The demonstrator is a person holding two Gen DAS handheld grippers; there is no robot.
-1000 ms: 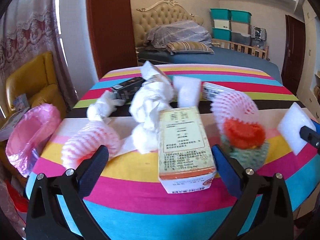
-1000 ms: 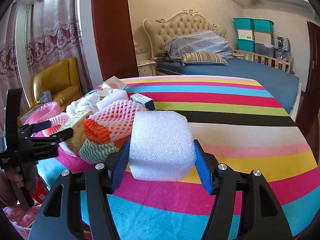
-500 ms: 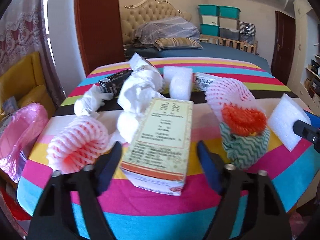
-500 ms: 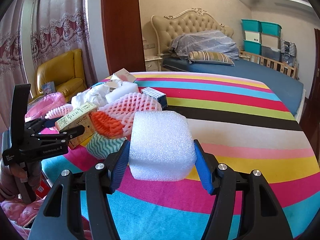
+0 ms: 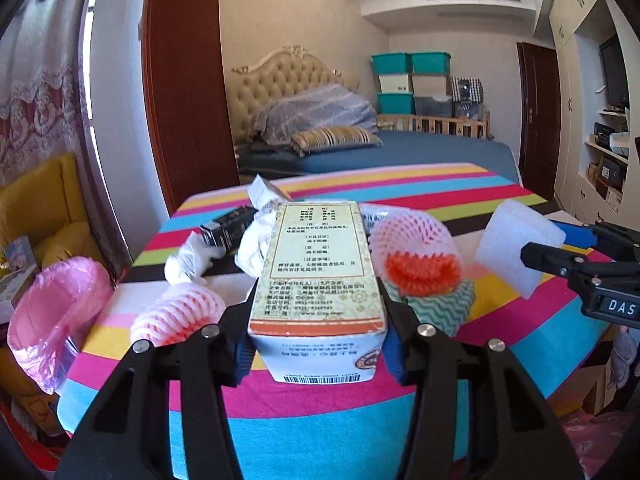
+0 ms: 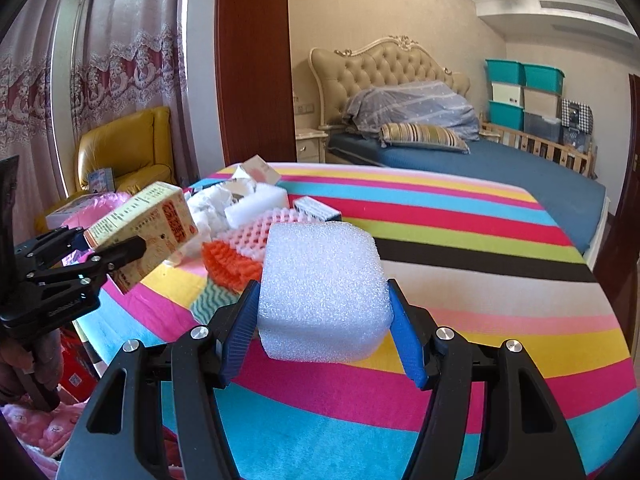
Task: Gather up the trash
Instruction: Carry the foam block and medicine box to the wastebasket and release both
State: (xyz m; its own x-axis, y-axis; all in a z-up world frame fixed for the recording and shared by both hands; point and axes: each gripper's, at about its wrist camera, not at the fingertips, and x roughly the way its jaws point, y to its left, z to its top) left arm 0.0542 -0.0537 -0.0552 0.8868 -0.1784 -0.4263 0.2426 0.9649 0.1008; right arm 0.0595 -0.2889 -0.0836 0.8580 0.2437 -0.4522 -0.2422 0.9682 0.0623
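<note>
The left gripper (image 5: 318, 344) has a tall cardboard box (image 5: 320, 276) between its jaws, which are closing on the box's sides; from the right wrist view the box (image 6: 144, 228) is clear of the table and tilted, its far end higher than the held end. The right gripper (image 6: 322, 332) is clamped about halfway on a white foam block (image 6: 322, 292), its blue pads pressed against both sides, and the block is lifted above the striped tablecloth (image 6: 480, 276). In the left wrist view that same foam block (image 5: 516, 248) shows off to the right, with the right gripper (image 5: 560, 256) behind it. The rest of the trash sits in a loose heap on the table: a pink foam net sleeve (image 5: 180, 316) just left of the box, crumpled white paper (image 5: 256, 240) behind it, a small black carton (image 5: 226, 228) farther back, and another pink net (image 5: 412, 240) on top of an orange one (image 5: 420, 276) and a green wavy-patterned one (image 5: 440, 308) to the right. A pink plastic bag (image 5: 56, 312) hangs open beside the table's left edge (it is below the tabletop, well apart from both grippers). Behind the table stand a bed (image 6: 460, 152) and a yellow armchair (image 6: 120, 148).
</note>
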